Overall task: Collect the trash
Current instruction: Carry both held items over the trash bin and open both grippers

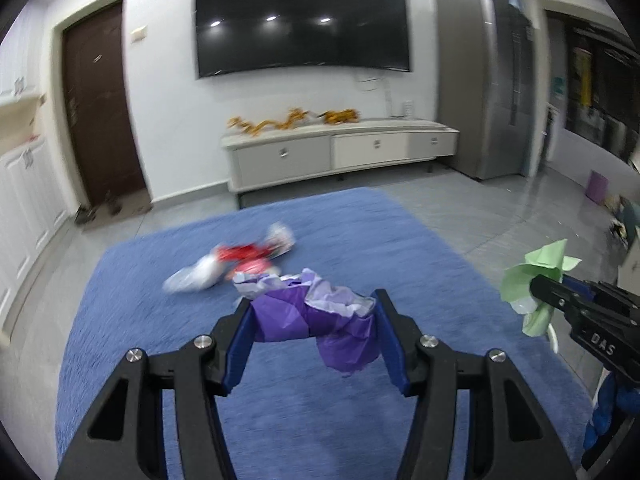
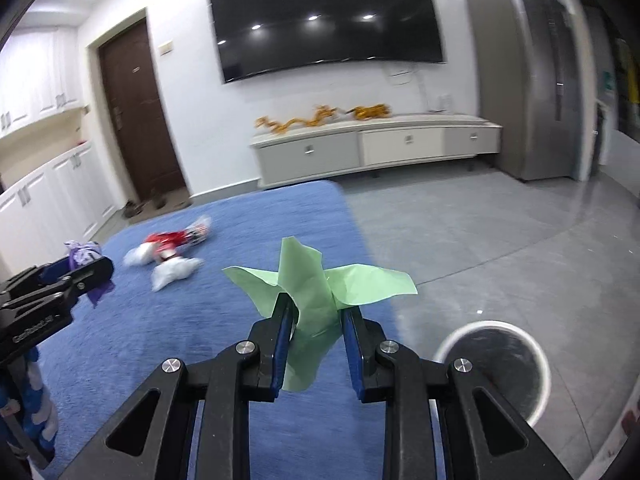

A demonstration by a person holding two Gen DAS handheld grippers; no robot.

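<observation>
My left gripper [image 1: 314, 300] is shut on a crumpled purple paper [image 1: 316, 316] and holds it above the blue rug [image 1: 160, 360]. My right gripper [image 2: 318, 304] is shut on a crumpled green paper [image 2: 316, 292], held above the rug's right edge. The right gripper with the green paper [image 1: 532, 280] shows at the right of the left wrist view. The left gripper with the purple paper [image 2: 86, 258] shows at the left of the right wrist view. A red and white wrapper [image 1: 240, 260] lies on the rug ahead; it also shows in the right wrist view [image 2: 168, 252]. A white trash bin [image 2: 494, 368] stands on the floor at lower right.
A low TV cabinet [image 1: 340, 152] with a TV [image 1: 300, 20] above stands against the far wall. A brown door [image 1: 96, 112] is at the left, a grey fridge [image 1: 480, 96] at the right. Grey tile floor [image 2: 480, 240] lies right of the rug.
</observation>
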